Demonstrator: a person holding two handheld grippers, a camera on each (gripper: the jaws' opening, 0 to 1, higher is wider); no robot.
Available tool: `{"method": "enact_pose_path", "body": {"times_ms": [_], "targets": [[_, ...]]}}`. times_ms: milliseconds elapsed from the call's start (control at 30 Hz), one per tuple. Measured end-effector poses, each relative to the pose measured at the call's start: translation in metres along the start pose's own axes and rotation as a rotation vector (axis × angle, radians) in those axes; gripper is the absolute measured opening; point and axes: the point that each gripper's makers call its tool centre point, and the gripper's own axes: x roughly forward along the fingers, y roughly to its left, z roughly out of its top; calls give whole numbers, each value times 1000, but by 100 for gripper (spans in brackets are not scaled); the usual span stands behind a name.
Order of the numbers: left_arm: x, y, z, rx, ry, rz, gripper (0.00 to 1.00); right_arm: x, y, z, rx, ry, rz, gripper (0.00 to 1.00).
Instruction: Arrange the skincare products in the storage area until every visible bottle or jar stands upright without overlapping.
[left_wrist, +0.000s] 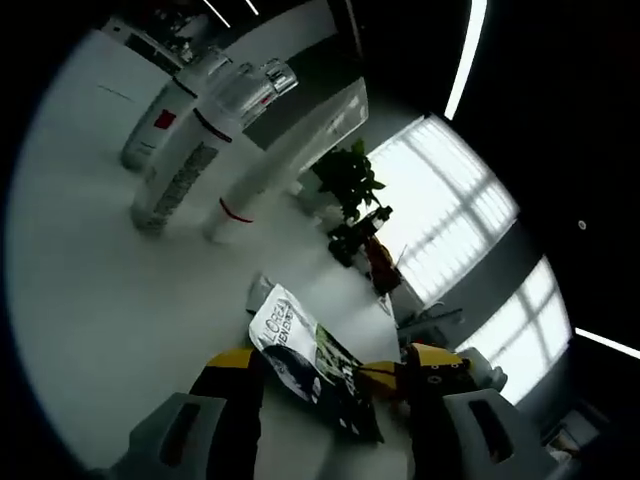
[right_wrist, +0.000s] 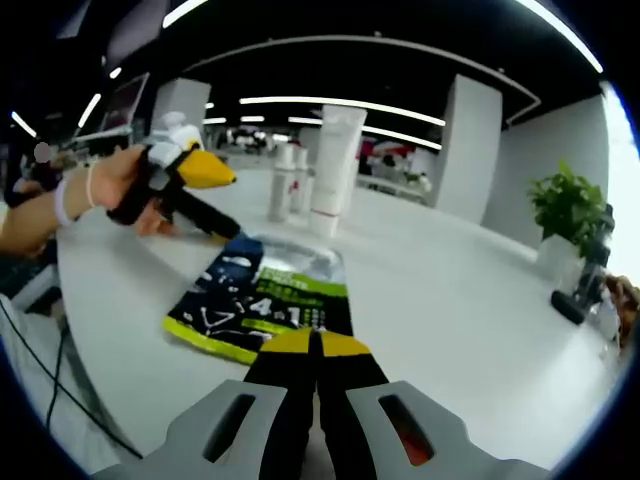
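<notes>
Tools, two. Left tool (left_wrist: 335, 385): jaws spread, straddling the dark sachet (left_wrist: 318, 362) that lies flat on the white desk (left_wrist: 110, 300). Right tool (right_wrist: 317, 352): jaws pressed together, empty, tips just at the sachet's near edge, in the right gripper view. In that view the left tool shows at ten o'clock, held by a hand (right_wrist: 100, 190), its tip near the sachet's far end. Upright stock, right gripper view, twelve o'clock beyond the sachet: tall white tube (right_wrist: 335, 165), two smaller bottles (right_wrist: 283, 183) beside it, close but apart. Step in hand, by judgement: dealing with the flat sachet. Next move calls for closing the left jaws on its edge and raising it without nudging the standing items.
</notes>
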Motion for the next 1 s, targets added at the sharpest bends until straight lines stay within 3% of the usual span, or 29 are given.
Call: {"method": "enact_pose_path", "body": {"times_ms": [200,367,600,733,767,800,833,933,1000], "targets": [[1,-6,-3,-14,5,-24,52,0,-1,-1,-5,4,-5,0],[7,-15,-6,-1,9,-48,39,-1,-1,-1,-7,2,-5,0],[14,-2,-14,52,34,7,26,0,0,0,-8,-7,2,0],[12,7,-10,71,19,44,12,0,1,0,-7,-14,5,0],[12,10,-9,93,18,56,10,1,1,0,-12,-16,4,0],[24,9,-14,169,39,59,9,1,1,0,-17,-18,3,0],[28,10,-6,165,4,77,8,1,2,0,-20,-17,-1,0],[29,3,-10,157,12,28,3,0,5,1,-70,-7,-6,0],[26,-5,-28,195,19,40,2,0,5,2,-113,-7,-12,0]]}}
